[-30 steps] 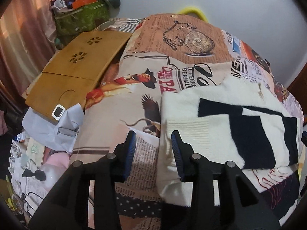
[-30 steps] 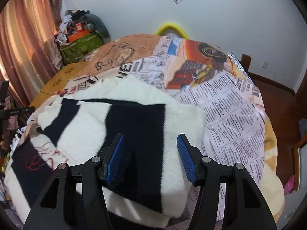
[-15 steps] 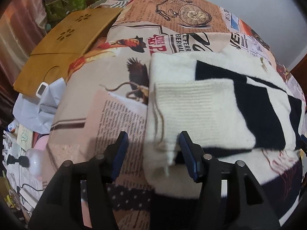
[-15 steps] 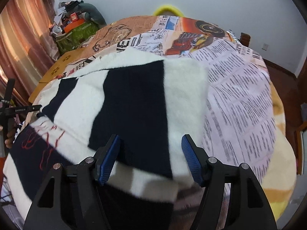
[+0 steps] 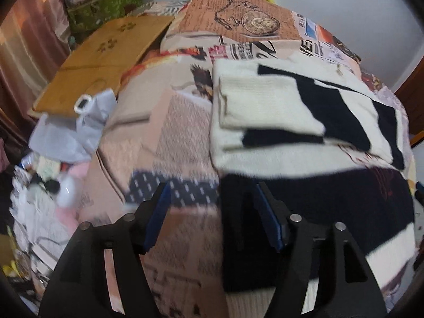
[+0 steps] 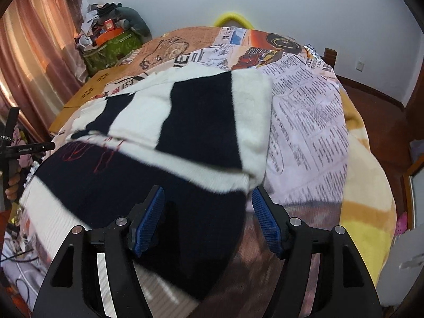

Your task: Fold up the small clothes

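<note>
My left hand-held gripper [image 5: 212, 213] is opening, jaws apart over the near left edge of the sweater [image 5: 304, 111], nothing pinched. My right hand-held gripper [image 6: 208, 213] stands apart too, straddling the near right corner. The sweater lies on the bed [image 6: 312, 122], both sleeves folded across the body (tidy enough). Left to do, I reckon: bring the bottom half up.

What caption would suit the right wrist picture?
Open right gripper above a striped sweater, part-folded on a newsprint bedspread.
</note>
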